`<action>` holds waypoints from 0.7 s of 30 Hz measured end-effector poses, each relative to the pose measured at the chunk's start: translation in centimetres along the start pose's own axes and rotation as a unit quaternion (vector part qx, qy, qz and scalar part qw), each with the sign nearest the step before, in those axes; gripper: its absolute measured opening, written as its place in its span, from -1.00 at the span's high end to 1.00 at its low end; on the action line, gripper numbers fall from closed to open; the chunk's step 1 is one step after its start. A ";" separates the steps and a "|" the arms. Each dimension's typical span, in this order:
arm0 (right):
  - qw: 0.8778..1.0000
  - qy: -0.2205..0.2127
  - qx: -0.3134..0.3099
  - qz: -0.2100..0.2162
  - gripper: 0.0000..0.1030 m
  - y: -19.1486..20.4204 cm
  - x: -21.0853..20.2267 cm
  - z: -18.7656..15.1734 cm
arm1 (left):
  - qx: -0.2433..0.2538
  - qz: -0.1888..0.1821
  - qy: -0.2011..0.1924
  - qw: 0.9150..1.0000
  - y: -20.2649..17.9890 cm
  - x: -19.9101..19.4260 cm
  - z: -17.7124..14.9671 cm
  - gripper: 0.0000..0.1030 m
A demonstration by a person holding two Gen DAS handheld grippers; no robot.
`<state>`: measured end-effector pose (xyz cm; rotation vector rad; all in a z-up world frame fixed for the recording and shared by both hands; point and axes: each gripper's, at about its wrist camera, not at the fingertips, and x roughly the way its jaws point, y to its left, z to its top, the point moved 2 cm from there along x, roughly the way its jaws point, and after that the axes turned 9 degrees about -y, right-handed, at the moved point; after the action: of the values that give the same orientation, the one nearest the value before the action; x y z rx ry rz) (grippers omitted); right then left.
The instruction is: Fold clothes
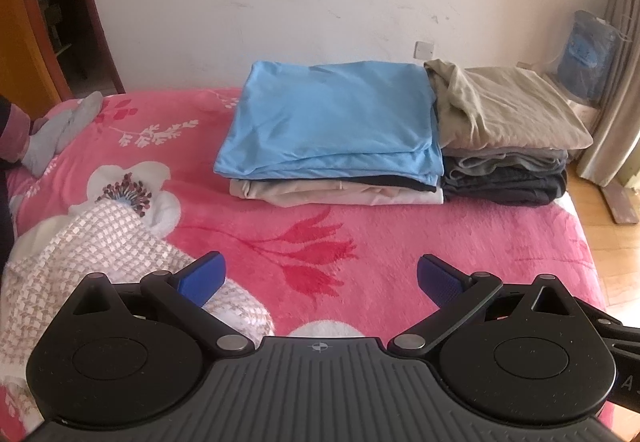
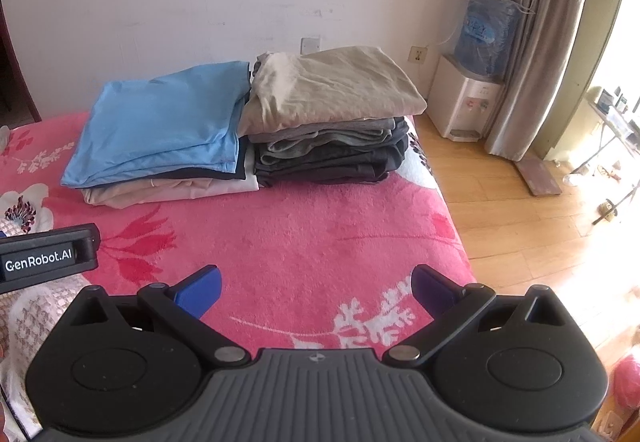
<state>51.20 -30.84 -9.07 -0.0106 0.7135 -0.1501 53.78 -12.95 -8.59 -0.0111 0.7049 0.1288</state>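
Left wrist view: left gripper (image 1: 320, 278) and right gripper (image 2: 316, 284) both spread, empty, above bed (image 1: 440, 242), presumably lining up for checked garment (image 1: 92, 254) lower left, folded stacks (image 1: 332, 122) parked upper centre.

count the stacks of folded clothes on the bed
2, side by side at the bed's far edge by the wall: one topped by the blue garment, one beside it topped by the beige garment, nearer the water dispenser.

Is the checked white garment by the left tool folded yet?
Not folded: the checked white garment lies crumpled beside the open, empty left tool, unlike the flat blue top.
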 end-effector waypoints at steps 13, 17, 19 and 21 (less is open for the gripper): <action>1.000 0.000 -0.011 -0.006 -1.00 0.2 0.3 -0.1 | 0.004 0.009 -0.006 1.000 0.1 0.1 -0.1 -0.99; 1.000 0.002 -0.015 -0.006 -1.00 0.3 0.4 -0.3 | 0.004 0.010 -0.006 1.000 0.0 0.1 -0.1 -0.99; 1.000 0.002 -0.016 -0.006 -1.00 0.3 0.4 -0.4 | 0.007 0.011 -0.006 1.000 -0.1 0.1 -0.2 -0.99; 1.000 0.002 -0.017 -0.006 -1.00 0.3 0.5 -0.4 | 0.010 0.012 -0.007 1.000 -0.1 0.1 -0.2 -0.99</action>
<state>51.30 -30.57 -9.72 -0.0480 0.7196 -0.1502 53.74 -13.09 -8.79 0.0176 0.6925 0.1435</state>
